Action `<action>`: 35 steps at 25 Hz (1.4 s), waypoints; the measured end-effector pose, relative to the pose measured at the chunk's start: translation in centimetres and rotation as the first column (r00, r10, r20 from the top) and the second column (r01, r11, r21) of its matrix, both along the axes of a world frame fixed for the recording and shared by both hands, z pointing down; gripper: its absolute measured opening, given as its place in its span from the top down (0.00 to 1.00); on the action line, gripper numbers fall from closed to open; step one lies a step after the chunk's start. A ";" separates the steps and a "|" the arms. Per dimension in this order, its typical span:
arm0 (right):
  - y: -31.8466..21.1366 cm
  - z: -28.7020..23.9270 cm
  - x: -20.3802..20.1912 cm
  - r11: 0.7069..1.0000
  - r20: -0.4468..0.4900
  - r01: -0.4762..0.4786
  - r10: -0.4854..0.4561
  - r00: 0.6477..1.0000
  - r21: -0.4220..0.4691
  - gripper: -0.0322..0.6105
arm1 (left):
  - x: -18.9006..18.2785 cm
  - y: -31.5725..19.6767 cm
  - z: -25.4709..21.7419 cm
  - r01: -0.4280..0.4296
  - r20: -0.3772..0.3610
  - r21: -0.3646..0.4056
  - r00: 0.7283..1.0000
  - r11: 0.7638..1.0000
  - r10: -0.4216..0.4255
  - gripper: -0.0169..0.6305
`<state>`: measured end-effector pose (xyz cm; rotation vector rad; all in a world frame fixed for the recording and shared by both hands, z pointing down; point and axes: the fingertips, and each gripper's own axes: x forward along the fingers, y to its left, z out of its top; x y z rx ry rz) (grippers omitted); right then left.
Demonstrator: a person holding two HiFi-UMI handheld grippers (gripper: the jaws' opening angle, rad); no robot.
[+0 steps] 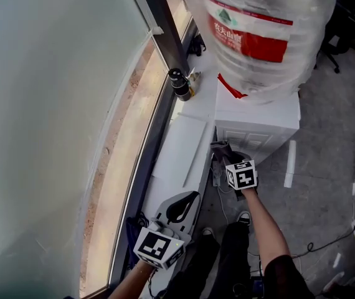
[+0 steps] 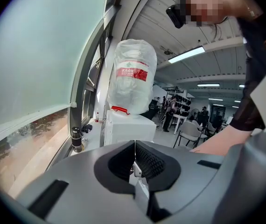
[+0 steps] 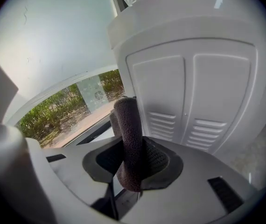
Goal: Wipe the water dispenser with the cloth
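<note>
Beside the big window [image 1: 53, 104], the white water dispenser [image 3: 193, 78] stands just ahead of the right gripper [image 1: 230, 164]. Its jaws clamp a dark folded cloth [image 3: 127, 134] upright, likely to press it on the panel. The left gripper [image 2: 134, 161], jaws together and empty, hangs well behind, clear.

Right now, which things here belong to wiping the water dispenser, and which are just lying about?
Job: dark cloth, clamped in right gripper; white water dispenser; its water bottle.
Lying about: black flask on the window ledge; left gripper, shut and empty.
</note>
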<state>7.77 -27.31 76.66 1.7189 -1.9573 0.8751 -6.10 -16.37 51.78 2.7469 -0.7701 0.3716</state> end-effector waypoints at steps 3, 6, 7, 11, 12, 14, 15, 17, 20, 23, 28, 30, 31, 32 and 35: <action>-0.7 0.7 0.4 1.000 -0.002 -0.026 0.026 1.000 -0.009 0.77 | -0.8 0.1 0.1 0.002 0.013 0.011 1.000 1.000 -0.002 0.95; -0.8 1.1 1.7 0.998 -0.010 -0.056 0.056 0.998 -0.017 0.77 | -1.3 0.4 0.3 0.013 0.020 0.003 1.000 1.000 -0.013 0.95; -0.7 1.2 2.4 0.997 -0.015 -0.068 0.067 0.998 -0.021 0.77 | -1.3 0.5 0.4 0.012 0.024 0.000 1.000 1.000 -0.012 0.95; 0.3 1.1 5.6 0.991 -0.026 -0.126 0.125 0.992 -0.034 0.77 | -0.9 1.2 0.7 -0.005 0.032 -0.007 0.999 1.000 0.006 0.95; 0.7 1.1 6.4 0.990 -0.027 -0.139 0.138 0.990 -0.036 0.77 | -0.7 1.4 0.8 -0.011 0.034 -0.009 0.999 1.000 0.011 0.95; 1.7 1.3 8.1 0.985 -0.030 -0.166 0.165 0.986 -0.043 0.77 | 0.0 1.6 0.8 -0.024 0.037 -0.009 0.999 1.000 0.025 0.95; 2.2 1.4 9.1 0.982 -0.031 -0.182 0.181 0.983 -0.049 0.77 | 0.4 1.6 0.8 -0.032 0.038 -0.007 0.999 0.999 0.032 0.95; 3.5 1.8 11.1 0.972 -0.030 -0.226 0.224 0.974 -0.065 0.77 | 1.2 1.5 0.7 -0.049 0.038 -0.001 0.998 0.999 0.048 0.95; 5.8 2.3 14.1 0.951 -0.018 -0.297 0.297 0.955 -0.085 0.77 | 2.4 1.7 0.6 -0.073 0.036 0.003 0.997 0.997 0.073 0.95; 7.5 2.7 16.8 0.936 -0.014 -0.339 0.340 0.940 -0.091 0.77 | 3.5 1.8 0.8 -0.109 0.061 0.021 0.992 0.994 0.107 0.95; 10.0 2.5 20.6 0.915 -0.032 -0.392 0.390 0.920 -0.095 0.77 | 5.6 2.1 1.0 -0.124 0.056 0.007 0.991 0.992 0.123 0.95; 10.9 2.3 21.6 0.906 -0.034 -0.411 0.410 0.912 -0.099 0.77 | 6.6 2.4 1.0 -0.138 0.058 0.010 0.989 0.990 0.137 0.95; 11.3 2.3 21.9 0.904 -0.033 -0.414 0.413 0.910 -0.104 0.77 | 7.1 2.6 0.8 -0.146 0.057 0.010 0.988 0.989 0.145 0.95; 11.6 2.3 22.0 0.904 -0.030 -0.413 0.412 0.911 -0.109 0.77 | 7.5 2.8 0.7 -0.153 0.053 0.007 0.987 0.988 0.152 0.95; 11.9 2.1 21.4 0.918 -0.033 -0.380 0.379 0.925 -0.112 0.77 | 8.7 3.1 0.3 -0.171 0.053 0.011 0.984 0.985 0.171 0.95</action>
